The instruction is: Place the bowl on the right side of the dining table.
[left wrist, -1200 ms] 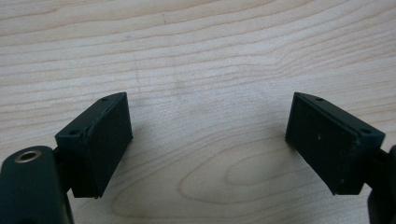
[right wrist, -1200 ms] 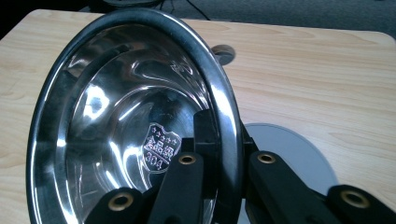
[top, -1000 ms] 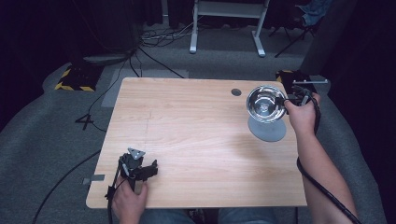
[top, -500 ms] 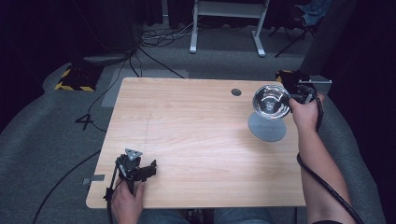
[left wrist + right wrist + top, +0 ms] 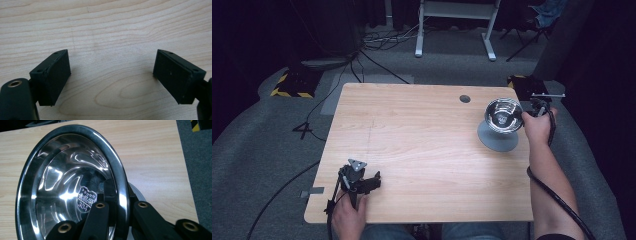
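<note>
Bowl [image 5: 503, 116] is tilted up off the surface [image 5: 422, 150], near the cable hole [image 5: 465, 99] at the far right. Right tool [image 5: 536, 107] is clamped on its rim: one jaw inside, one outside. Grey disc [image 5: 497, 141] lies on the surface just under the bowl. Thin rim pinch, slick steel: I'd keep the squeeze firm and move slowly so it doesn't pivot. Left tool [image 5: 111, 75] is spread wide, holding nothing, well apart from the bowl at the near-left edge.

Light wooden table [image 5: 422, 150], round cable hole [image 5: 465, 98] near far edge; grey disc [image 5: 497, 141] flat on top near right edge.
</note>
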### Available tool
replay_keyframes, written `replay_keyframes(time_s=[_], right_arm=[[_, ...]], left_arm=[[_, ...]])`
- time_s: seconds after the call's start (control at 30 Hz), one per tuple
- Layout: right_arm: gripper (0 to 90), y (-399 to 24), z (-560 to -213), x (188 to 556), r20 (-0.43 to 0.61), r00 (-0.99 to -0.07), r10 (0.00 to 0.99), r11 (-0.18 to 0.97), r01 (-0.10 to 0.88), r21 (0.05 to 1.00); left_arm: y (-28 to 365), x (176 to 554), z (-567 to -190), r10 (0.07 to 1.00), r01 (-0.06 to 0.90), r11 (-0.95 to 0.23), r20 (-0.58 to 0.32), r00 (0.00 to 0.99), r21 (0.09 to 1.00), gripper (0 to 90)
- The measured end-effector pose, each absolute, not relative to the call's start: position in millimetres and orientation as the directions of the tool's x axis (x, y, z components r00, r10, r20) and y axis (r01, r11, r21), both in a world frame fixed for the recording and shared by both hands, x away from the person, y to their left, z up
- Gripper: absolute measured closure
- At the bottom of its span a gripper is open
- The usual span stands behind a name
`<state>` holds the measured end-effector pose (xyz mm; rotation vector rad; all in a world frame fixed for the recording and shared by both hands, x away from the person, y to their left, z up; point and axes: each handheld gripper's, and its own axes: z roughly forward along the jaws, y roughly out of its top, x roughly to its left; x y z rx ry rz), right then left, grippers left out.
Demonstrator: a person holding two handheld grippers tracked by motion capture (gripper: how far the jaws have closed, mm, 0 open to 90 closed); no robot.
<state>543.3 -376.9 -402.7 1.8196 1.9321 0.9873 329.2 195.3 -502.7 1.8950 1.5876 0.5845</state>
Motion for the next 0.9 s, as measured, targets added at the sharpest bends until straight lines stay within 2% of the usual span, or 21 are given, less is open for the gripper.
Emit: replay_keyframes(time_s=[0.33, 0.9], right_arm=[[87.2, -380.1, -425.1, 544.3, 0.246, -0.116, 0.962, -0.062, 0.787, 0.614], [87.1, -383.7, -453.1, 547.6, 0.315, -0.072, 0.946, -0.112, 0.842, 0.527]], left_arm=[[195.4, 332.1, -502.7, 0.98, 0.721, -0.073, -0.084, 0.18, 0.689, 14.5], [195.0, 332.0, -502.9, 0.981, 0.715, -0.083, -0.069, 0.18, 0.694, 14.7]])
